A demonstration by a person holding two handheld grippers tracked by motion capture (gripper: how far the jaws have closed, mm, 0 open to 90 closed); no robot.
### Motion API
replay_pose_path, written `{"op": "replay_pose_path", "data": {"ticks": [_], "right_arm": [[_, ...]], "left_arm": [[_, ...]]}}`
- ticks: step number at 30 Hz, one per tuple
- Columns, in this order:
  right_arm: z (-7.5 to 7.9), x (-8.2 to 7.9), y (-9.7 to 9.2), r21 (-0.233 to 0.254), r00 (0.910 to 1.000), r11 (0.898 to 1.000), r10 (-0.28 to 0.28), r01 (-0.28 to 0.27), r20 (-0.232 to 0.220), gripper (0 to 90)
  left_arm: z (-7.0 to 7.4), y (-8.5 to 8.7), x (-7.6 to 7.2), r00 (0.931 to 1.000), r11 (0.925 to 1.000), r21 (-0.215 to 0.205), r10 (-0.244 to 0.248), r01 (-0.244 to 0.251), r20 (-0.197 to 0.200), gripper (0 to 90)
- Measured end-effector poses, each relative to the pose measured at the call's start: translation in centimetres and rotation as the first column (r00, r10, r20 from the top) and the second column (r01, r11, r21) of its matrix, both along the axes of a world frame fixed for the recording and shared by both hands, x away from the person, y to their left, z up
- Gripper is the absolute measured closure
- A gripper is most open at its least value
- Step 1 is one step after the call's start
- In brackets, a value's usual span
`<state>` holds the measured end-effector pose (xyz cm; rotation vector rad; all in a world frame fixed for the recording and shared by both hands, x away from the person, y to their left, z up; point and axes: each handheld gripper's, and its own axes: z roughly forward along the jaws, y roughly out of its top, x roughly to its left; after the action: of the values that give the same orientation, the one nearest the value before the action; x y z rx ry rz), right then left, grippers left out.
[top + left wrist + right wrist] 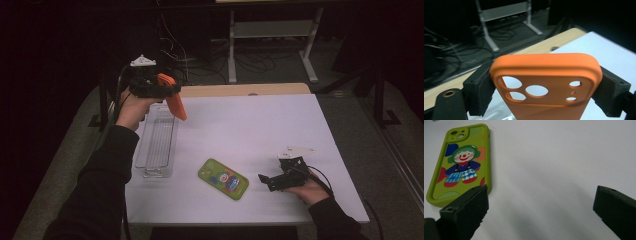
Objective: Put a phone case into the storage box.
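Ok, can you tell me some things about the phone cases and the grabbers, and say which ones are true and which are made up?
1. The left gripper is squeezing the orange phone case. True.
2. The green phone case with the clown on it is inside the clear tray. False: it lies flat on the white table, to the right of the tray.
3. The right gripper has its jaws wide apart with nothing between them. True.
4. The orange phone case is lying on the table. False: it is held up in the air above the tray's far end.
5. The clear tray has a case in it. False: no case lies in it.
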<state>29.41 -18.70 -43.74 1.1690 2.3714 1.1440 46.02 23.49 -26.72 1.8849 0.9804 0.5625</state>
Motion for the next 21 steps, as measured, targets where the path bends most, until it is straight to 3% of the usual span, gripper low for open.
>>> {"op": "replay_pose_path", "data": {"ticks": [4, 7, 9, 13, 16, 19, 21], "right_arm": [[0.1, 0.0, -0.1, 0.001, 1.0000, 1.000, 0.002, -0.002, 0.009, 0.0], [0.1, 0.1, -0.1, 0.003, 0.9999, 1.000, 0.004, -0.004, 0.014, 0.0], [0.2, 0.1, -0.2, 0.002, 0.9999, 1.000, 0.002, -0.002, 0.015, 0.0], [0.2, 0.1, -0.2, 0.003, 0.9999, 1.000, 0.000, -0.001, 0.016, 0.0], [0.2, 0.0, -0.2, 0.005, 0.9999, 1.000, -0.003, 0.003, 0.012, 0.0], [0.2, 0.1, -0.2, 0.005, 0.9999, 1.000, -0.001, 0.001, 0.013, 0.0], [0.2, 0.0, -0.2, 0.009, 0.9999, 1.000, -0.005, 0.005, 0.011, 0.0]], "left_arm": [[-0.2, 1.0, 0.9, 0.9989, 0.9989, 0.004, 0.047, -0.047, -0.003, 15.1], [-0.5, 1.5, 1.6, 0.9967, 0.9951, 0.056, 0.082, -0.082, 0.001, 15.0], [-0.8, 1.7, 2.0, 0.9944, 0.9928, 0.058, 0.106, -0.105, -0.008, 15.0], [-1.5, 2.0, 2.7, 0.9851, 0.9788, 0.114, 0.172, -0.170, -0.005, 14.9], [-2.1, 2.3, 3.3, 0.9813, 0.9777, 0.100, 0.189, -0.184, -0.036, 14.9], [-2.9, 2.1, 3.6, 0.9774, 0.9699, 0.139, 0.208, -0.200, -0.040, 14.8], [-3.5, 2.2, 3.8, 0.9733, 0.9687, 0.125, 0.223, -0.215, -0.056, 14.8]]}}
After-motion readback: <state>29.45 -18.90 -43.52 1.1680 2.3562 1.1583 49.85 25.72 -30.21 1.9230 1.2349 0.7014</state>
